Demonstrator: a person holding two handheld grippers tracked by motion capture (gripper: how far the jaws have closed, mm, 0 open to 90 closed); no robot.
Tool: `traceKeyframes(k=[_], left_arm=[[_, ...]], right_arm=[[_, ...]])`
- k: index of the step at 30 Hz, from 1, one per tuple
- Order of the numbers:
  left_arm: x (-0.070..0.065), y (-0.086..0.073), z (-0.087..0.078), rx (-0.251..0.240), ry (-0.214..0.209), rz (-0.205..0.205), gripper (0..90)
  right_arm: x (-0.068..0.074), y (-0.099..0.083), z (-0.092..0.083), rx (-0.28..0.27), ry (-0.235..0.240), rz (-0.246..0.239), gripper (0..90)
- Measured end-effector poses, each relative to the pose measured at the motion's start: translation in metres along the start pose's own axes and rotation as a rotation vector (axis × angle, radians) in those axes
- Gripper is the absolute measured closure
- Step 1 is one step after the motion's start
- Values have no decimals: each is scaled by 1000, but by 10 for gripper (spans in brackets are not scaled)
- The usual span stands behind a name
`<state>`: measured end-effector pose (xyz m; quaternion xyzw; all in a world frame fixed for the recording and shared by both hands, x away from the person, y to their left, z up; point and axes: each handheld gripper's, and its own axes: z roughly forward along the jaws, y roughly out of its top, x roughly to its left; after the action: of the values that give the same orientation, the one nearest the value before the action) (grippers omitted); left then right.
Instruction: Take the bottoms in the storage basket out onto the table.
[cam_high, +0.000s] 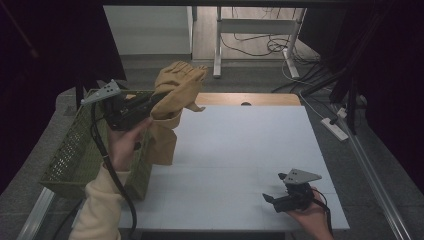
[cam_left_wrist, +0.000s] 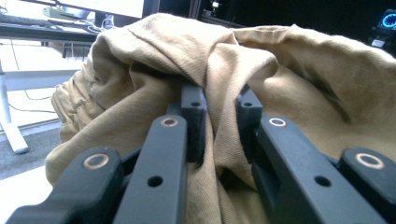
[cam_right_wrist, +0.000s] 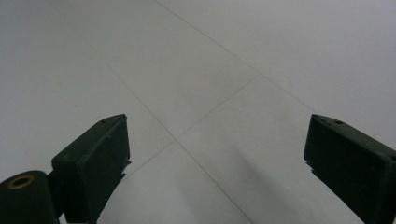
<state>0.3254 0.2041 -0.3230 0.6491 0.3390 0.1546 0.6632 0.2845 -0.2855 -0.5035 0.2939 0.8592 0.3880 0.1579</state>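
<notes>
Tan cloth (cam_high: 176, 95) hangs bunched from the left tool (cam_high: 150, 105), whose jaws are clenched on a fold of it, held up just above the green basket (cam_high: 75, 155) beside the white bench (cam_high: 240, 165). Well apart, the right tool (cam_high: 274, 197) rests released, jaws spread over bare bench.

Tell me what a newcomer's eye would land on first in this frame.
First, the crumpled tan cloth garment held up at the table's left edge, over the green mesh basket, pinched between the jaws of the left gripper. Next, the bare white table top that takes up the middle. Last, the right gripper low at the near right, jaws wide apart over the surface with nothing between them.
</notes>
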Motion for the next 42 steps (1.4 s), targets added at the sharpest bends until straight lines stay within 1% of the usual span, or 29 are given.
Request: traceKeyframes(k=[7,17,24,28,31,37,42], left_arm=[[-1,-2,8,9,-13,-5,784],[-3,-7,22,31,-23,-10,784],[-11,-8,36,47,-47,-7,784],[-17,-6,42,50,-64,3,784],[-19,-7,46,52,-73,3,784],[-20,-13,54,67,-80,-7,784],[-16,-23,63,94,-83,-17,784]], right_arm=[[0,0,0,-7,-8,6,69],[-1,0,-1,-12,-4,7,69],[-1,0,-1,-15,-4,6,69],[-1,0,-1,-14,-4,5,69],[-1,0,-1,-15,-4,4,69],[-1,0,-2,-12,-3,4,69],[0,0,-1,-9,-3,3,69]])
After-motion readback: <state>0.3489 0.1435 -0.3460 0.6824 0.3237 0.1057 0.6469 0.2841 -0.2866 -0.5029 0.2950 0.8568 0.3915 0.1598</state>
